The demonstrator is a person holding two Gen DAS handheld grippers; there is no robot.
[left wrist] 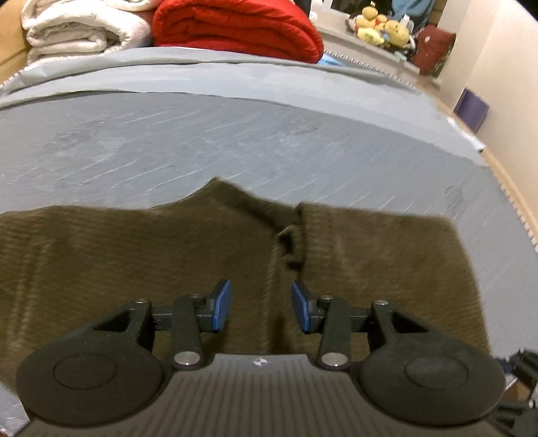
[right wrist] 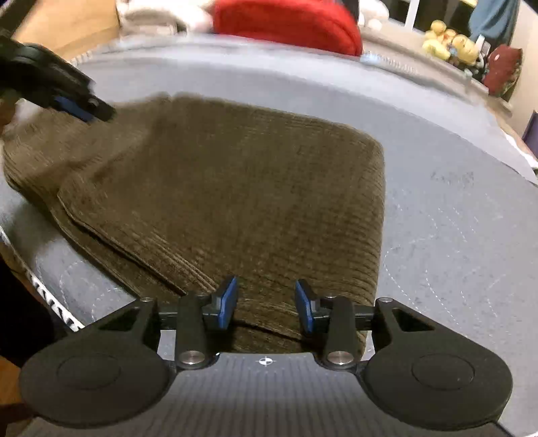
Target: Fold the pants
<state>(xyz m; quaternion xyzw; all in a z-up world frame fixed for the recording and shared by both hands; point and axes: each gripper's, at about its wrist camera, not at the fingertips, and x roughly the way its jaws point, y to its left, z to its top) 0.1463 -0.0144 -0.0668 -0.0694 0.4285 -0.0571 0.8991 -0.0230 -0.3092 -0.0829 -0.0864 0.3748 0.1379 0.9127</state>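
Observation:
Olive-brown corduroy pants lie on a grey mat. In the left wrist view their far edge shows a belt loop by a fold. My left gripper hovers over the cloth, open, with nothing between its blue pads. In the right wrist view the pants lie folded in stacked layers, the layered edges showing at the lower left. My right gripper is open over the near end of the cloth, its pads not pressing on it. The left gripper shows blurred at the pants' far left end.
A red folded blanket and a white one lie beyond the mat. Yellow plush toys sit on a ledge at the back right. A purple box stands on the floor past the mat's right edge.

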